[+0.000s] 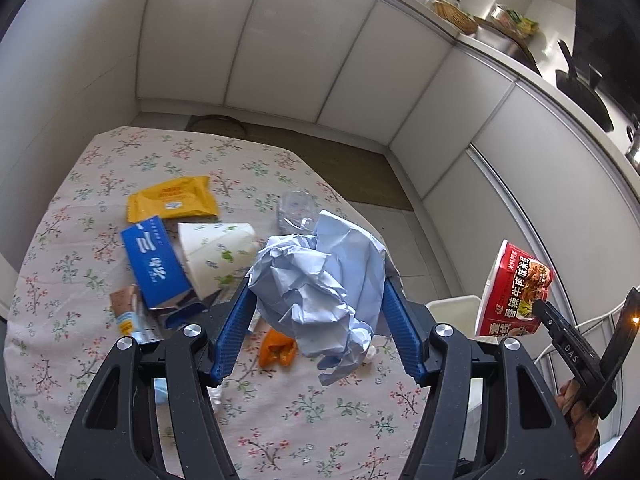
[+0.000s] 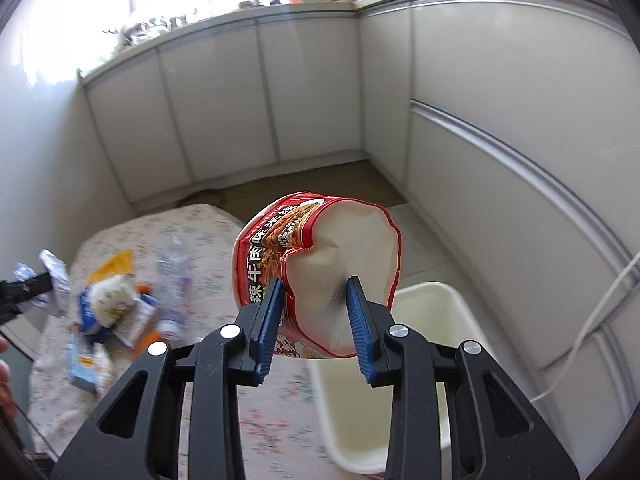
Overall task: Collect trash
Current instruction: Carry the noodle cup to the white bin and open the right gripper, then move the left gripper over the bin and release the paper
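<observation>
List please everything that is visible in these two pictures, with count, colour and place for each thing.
crumpled paper: 1, light blue, held above the table
noodle bowl: 1, red and white, squeezed, held above the bin
bin: 1, white, on the floor beside the table
table: 1, floral cloth
wipes pack: 1, yellow, far left on table
carton: 1, blue, beside the paper cup
paper cup: 1, white with green print, lying on its side
plastic bottle: 1, clear, lying behind the paper
wrapper: 1, orange, below the paper
cabinets: white, behind
left hand-held gripper: black, blue pads
right hand-held gripper: same colours
</observation>
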`<state>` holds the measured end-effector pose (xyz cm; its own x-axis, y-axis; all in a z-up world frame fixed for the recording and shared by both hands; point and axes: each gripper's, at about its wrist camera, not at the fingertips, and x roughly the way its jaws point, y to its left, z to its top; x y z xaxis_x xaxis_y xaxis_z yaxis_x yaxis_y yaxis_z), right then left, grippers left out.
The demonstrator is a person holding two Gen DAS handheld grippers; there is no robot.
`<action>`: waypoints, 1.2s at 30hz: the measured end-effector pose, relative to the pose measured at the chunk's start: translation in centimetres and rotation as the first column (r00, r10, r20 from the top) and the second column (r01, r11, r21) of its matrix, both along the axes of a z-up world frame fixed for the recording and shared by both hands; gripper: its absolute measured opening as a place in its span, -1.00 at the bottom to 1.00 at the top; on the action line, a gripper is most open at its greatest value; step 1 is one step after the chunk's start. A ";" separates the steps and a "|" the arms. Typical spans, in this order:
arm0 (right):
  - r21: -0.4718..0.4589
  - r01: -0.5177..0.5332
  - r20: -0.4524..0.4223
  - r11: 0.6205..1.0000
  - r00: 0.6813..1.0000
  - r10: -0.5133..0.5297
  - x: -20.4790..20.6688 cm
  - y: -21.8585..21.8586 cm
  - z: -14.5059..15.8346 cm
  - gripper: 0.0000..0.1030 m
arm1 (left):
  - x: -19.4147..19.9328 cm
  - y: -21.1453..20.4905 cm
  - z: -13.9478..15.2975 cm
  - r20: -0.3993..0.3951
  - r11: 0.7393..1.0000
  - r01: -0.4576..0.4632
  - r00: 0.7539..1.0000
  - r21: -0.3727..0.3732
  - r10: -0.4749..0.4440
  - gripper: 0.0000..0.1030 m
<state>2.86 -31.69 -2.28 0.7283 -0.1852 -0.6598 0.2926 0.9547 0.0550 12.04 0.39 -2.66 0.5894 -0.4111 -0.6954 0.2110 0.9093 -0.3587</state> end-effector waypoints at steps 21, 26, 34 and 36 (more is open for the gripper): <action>-0.168 0.108 -0.191 0.980 0.972 -0.140 -1.5 -6.5 -5.0 0.18 | -0.7 -11.8 -2.4 -0.025 0.984 0.176 0.984 0.028 -0.176 0.19; -0.164 0.152 -0.173 0.975 0.968 -0.180 -2.6 -8.3 -4.6 0.38 | -1.4 -14.9 -2.9 -0.023 0.973 0.228 0.973 0.028 -0.228 0.19; -0.169 0.248 -0.146 0.954 0.951 -0.273 -4.5 -11.5 -3.8 0.56 | -2.7 -20.1 -2.9 0.001 0.949 0.315 0.949 0.018 -0.315 0.19; -0.166 0.262 -0.150 0.951 0.946 -0.287 -4.8 -12.3 -3.7 0.57 | -2.9 -21.6 -2.8 0.010 0.941 0.337 0.941 0.019 -0.337 0.19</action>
